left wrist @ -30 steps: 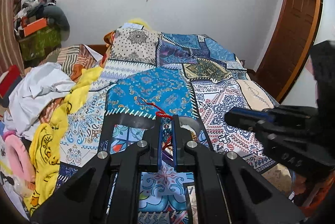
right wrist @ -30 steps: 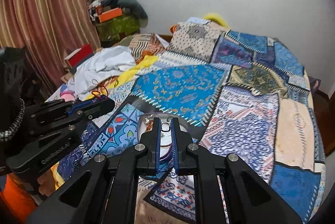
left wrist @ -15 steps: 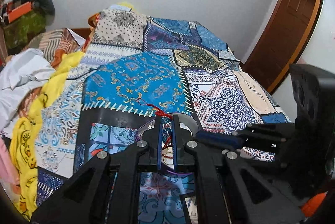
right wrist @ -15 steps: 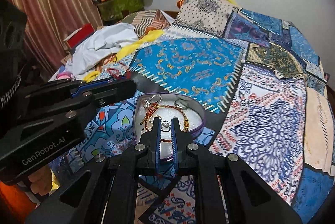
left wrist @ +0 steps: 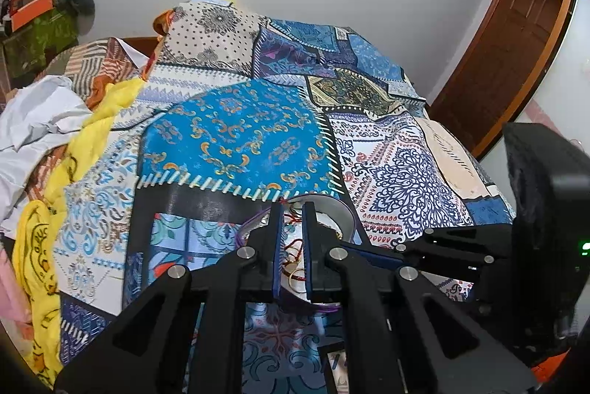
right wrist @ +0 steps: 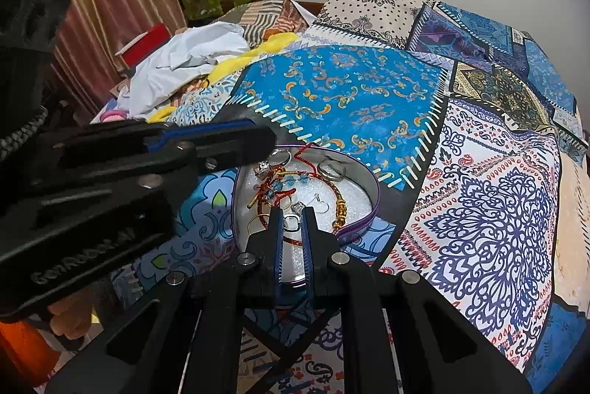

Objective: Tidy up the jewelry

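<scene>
Gripper on your right (right wrist: 294, 209) was clamped on a small silver square-framed ring (right wrist: 291, 223) over the round purple-rimmed jewelry tin (right wrist: 368, 180); light and slippery, so you probably held its band.

Patchwork-covered bed (right wrist: 490, 209) bearing jewelry tin (right wrist: 372, 189), clothes (right wrist: 184, 62).
</scene>
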Action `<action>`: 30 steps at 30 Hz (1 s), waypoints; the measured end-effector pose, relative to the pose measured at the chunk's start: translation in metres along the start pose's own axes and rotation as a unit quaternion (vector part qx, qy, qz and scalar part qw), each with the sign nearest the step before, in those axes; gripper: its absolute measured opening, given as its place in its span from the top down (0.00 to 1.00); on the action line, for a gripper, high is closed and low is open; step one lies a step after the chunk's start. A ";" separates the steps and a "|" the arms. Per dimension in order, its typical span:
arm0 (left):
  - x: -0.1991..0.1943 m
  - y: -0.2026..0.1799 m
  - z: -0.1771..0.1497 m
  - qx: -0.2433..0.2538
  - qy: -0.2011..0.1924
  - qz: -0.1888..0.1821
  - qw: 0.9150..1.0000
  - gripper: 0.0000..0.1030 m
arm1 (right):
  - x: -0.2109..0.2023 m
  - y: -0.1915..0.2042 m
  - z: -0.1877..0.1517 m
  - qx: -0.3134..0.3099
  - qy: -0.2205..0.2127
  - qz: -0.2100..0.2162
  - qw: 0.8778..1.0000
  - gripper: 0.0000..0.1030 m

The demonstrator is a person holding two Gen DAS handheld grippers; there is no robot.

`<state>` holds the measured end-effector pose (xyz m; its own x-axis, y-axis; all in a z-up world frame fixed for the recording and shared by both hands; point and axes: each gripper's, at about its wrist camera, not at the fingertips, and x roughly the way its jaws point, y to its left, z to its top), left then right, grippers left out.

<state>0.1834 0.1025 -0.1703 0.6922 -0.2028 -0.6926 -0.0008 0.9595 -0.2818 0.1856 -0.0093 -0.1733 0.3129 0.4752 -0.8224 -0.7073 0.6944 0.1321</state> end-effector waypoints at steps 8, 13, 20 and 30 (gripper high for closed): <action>-0.028 -0.003 0.001 0.008 -0.023 0.030 0.999 0.70 | -0.013 -0.002 0.002 0.014 0.002 -0.006 1.000 0.76; -0.062 -0.015 0.005 0.022 -0.056 0.048 0.997 0.67 | -0.052 -0.002 0.005 0.018 -0.038 -0.024 0.999 0.76; -0.137 -0.042 0.012 0.038 -0.147 0.071 0.986 0.62 | -0.137 0.000 0.005 0.036 -0.141 -0.036 0.989 0.76; -0.259 -0.100 -0.015 0.079 -0.314 0.112 0.939 0.40 | -0.273 0.047 -0.028 0.016 -0.342 -0.080 0.936 0.59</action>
<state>-0.0066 0.0562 0.0270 0.9768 0.1155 -0.1804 -0.1243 0.9915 -0.0381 0.0493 -0.1216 0.0413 0.7538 0.5909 -0.2875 -0.6005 0.7971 0.0637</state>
